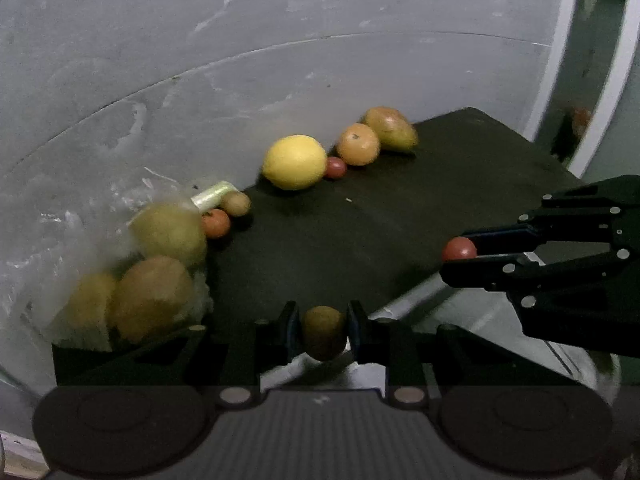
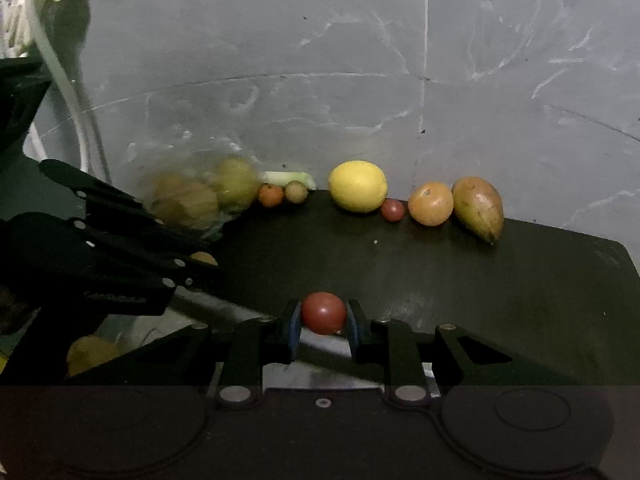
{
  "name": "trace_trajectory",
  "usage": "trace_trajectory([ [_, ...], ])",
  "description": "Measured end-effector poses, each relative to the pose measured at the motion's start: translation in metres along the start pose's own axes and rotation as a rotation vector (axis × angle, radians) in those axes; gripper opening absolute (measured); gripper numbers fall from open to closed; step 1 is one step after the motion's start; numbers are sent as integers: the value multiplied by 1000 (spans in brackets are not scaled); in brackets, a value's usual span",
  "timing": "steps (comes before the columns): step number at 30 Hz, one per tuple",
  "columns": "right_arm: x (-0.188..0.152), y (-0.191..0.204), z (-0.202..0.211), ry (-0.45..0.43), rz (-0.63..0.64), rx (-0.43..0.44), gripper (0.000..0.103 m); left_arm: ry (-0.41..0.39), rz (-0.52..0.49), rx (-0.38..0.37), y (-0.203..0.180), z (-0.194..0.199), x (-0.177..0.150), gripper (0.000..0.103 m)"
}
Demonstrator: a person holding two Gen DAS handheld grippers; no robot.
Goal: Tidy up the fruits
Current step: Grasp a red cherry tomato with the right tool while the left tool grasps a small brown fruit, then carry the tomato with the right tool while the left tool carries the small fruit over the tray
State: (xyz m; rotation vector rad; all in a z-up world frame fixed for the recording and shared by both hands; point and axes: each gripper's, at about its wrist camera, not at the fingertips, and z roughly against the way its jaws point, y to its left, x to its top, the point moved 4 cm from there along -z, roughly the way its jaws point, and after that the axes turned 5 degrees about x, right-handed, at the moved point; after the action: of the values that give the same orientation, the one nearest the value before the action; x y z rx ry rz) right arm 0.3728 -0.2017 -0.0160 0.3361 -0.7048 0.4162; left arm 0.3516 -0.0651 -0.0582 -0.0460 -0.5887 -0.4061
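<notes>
Against the grey wall, a clear bag (image 2: pixel 188 200) of brownish fruit sits leftmost on my dark table (image 2: pixel 520 280), then a lemon (image 2: pixel 357 186), an orange (image 2: pixel 430 203), a mango (image 2: pixel 479 208). My left tongs (image 1: pixel 323 330) pinch a brown kiwi (image 1: pixel 323 332); my right tongs (image 2: pixel 323 316) clamp a small red fruit (image 2: pixel 323 313).

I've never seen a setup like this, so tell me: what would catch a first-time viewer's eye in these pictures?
Probably the two black grippers, each pinching a small fruit above the near edge of the dark mat: the right gripper holds a red fruit, the left gripper a brownish fruit. Next, the bright yellow lemon in the row of fruit along the grey wall, and the clear bag of fruit at the row's left end.
</notes>
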Motion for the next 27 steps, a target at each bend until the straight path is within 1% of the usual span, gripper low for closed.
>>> trace_trajectory([
  [8, -31, 29, 31, 15, -21, -12, 25, 1, -50, -84, -16, 22, -24, 28],
  [12, -45, 45, 39, 41, -20, -2, 25, 13, -66, -112, -23, 28, -35, 28],
  [18, -63, 68, 49, 83, 21, 28, 25, 28, -98, -150, -36, 36, -53, 28],
  [23, -75, 84, 52, 122, 44, 56, 25, 48, -123, -153, -46, 40, -66, 28],
  [27, -83, 91, 53, 143, 51, 65, 25, 65, -116, -156, -49, 40, -76, 28],
])
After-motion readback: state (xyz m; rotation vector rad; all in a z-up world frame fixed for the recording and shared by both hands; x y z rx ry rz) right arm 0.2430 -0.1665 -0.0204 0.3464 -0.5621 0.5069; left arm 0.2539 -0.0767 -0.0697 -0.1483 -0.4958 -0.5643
